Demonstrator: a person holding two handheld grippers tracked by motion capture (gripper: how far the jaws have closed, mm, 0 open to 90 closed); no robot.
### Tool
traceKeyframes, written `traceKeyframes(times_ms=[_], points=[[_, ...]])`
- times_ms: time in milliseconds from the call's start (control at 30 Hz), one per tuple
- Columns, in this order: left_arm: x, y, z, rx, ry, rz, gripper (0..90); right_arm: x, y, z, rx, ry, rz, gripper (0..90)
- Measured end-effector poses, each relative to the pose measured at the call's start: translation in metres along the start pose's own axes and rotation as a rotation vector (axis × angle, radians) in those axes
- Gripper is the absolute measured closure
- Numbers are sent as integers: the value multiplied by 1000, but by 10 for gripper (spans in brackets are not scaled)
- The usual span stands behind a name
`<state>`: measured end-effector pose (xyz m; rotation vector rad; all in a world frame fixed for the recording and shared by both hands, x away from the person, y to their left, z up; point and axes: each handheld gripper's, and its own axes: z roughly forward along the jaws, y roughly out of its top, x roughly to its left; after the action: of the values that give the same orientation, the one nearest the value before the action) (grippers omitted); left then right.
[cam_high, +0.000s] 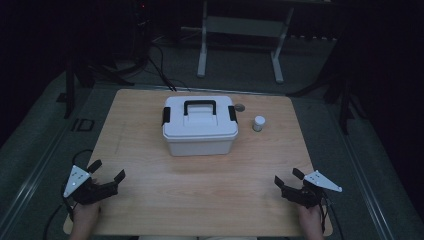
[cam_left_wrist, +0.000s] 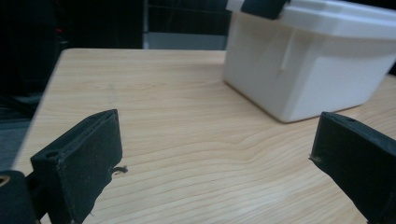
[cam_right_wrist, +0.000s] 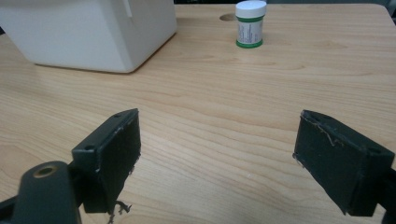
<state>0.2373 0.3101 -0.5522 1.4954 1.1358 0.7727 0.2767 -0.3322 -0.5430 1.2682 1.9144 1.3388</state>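
A white plastic box with a black handle and two black latches stands shut in the middle of the wooden table; its corner fills the upper right of the left gripper view and the upper left of the right gripper view. A small white jar with a green-edged label stands to the box's right. My left gripper rests near the front left corner, open with nothing between its jaws. My right gripper sits near the front right corner, also open and empty.
A small dark round spot lies on the table behind the box's right end, also seen as a round hole beside the jar. Beyond the table stand a white frame, dark stands and cables on the floor.
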Motion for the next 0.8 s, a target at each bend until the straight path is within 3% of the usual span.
traceKeyframes(times_ms=[100,333,400,533,567,667,800], points=[[0,-1,1,9,16,24,17,-1,-1,1,10,-6,-1,143],[0,0,1,11,35,22,17,0,-2,3,36,-6,-14,143],[-2,0,1,7,25,10,17,0,-1,3,31,-5,-15,142],[-6,-1,4,20,5,22,17,0,0,2,12,-5,-5,142],[-7,-1,5,33,-10,27,17,0,0,2,13,-5,-7,142],[-7,1,10,72,0,59,17,0,1,3,21,-19,-18,141],[-6,7,20,146,-24,18,17,-3,5,10,21,-2,28,140]])
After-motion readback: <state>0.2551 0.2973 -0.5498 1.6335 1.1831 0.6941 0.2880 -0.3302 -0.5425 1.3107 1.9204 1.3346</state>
